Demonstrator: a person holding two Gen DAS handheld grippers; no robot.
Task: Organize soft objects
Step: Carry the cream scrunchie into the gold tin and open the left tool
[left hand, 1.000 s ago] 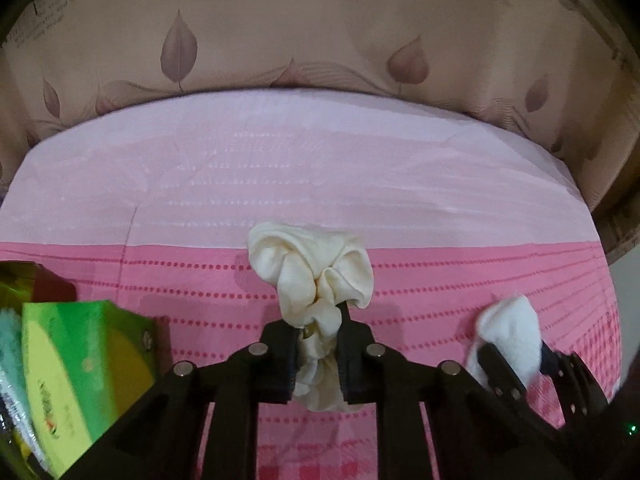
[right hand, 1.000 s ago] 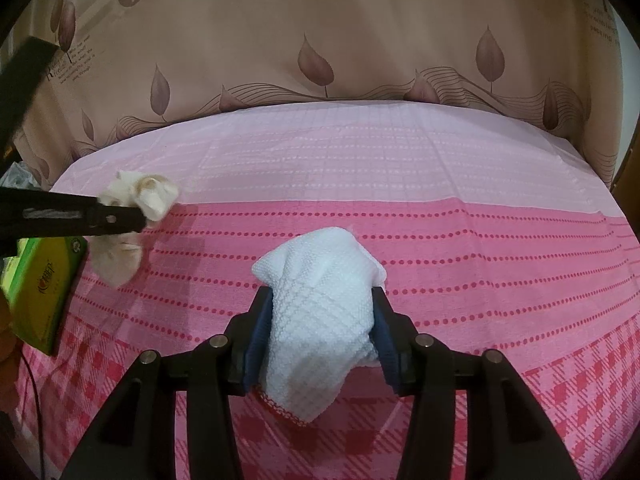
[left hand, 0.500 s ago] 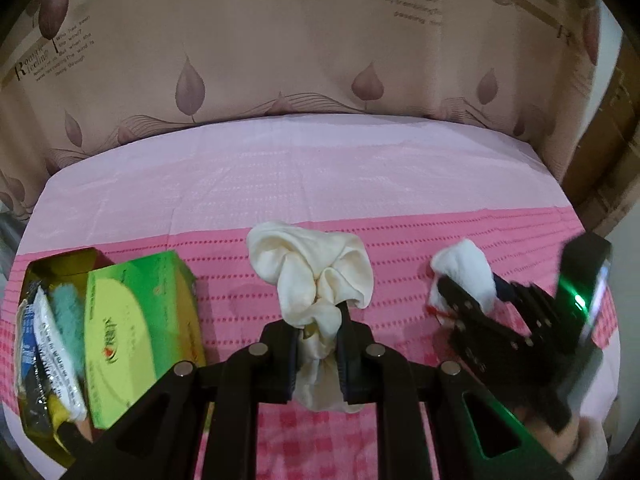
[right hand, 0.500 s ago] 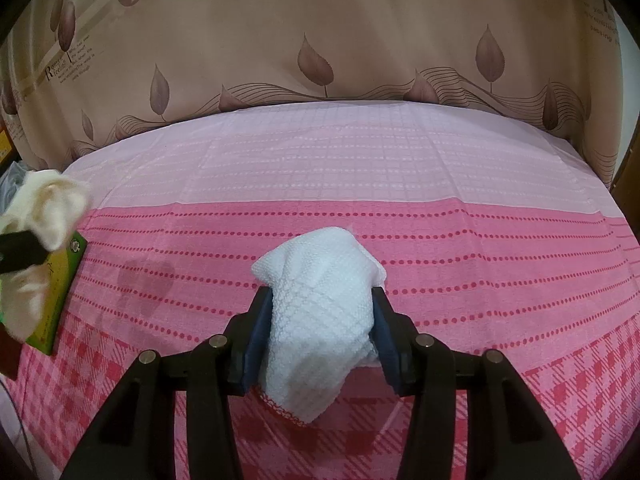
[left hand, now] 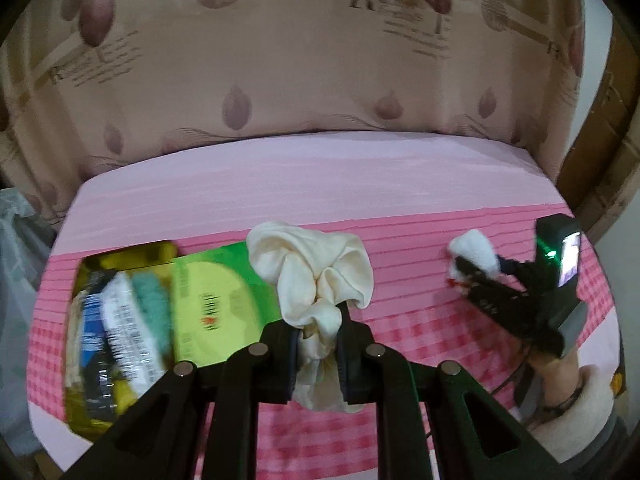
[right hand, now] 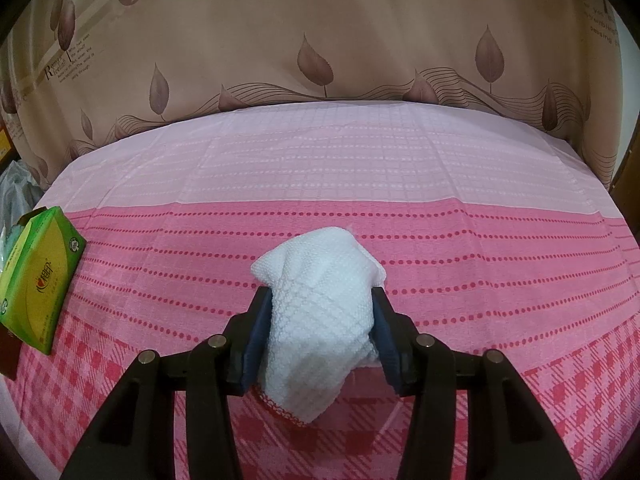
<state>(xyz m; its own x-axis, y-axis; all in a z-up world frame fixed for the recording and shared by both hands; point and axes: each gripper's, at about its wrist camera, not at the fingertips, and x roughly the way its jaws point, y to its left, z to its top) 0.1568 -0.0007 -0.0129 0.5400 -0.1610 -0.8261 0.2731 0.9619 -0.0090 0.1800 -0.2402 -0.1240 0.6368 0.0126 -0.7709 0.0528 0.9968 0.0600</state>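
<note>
Plainly, in the left wrist view, the left gripper (left hand: 319, 354) is pinched nearly closed on a cream cloth (left hand: 310, 276) — a limp, crumpled bundle gathered at its waist between the jaws, with ruffled folds blooming above them at twelve o'clock and a tail hanging below. Toward nine o'clock lies a green tissue pack (left hand: 218, 306), and beyond it a yellow box (left hand: 110, 336) holding packets and soft items, blurred. At three o'clock the right gripper (left hand: 466, 276) shows with a white towel (left hand: 474, 250) in its tip, above the pink bedspread (left hand: 360, 184).

From the right wrist view, the right gripper (right hand: 320, 330) stands partly open but clamped on that white towel (right hand: 320, 312), a thick waffle-weave wad bulging out past the pads, its red-stitched edge drooping at six o'clock. The tissue pack (right hand: 38, 280) lies at nine o'clock.

Both cloths look light, soft and unbreakable; they will sag and may slide — so a grip across the bunched middle seems safest.
</note>
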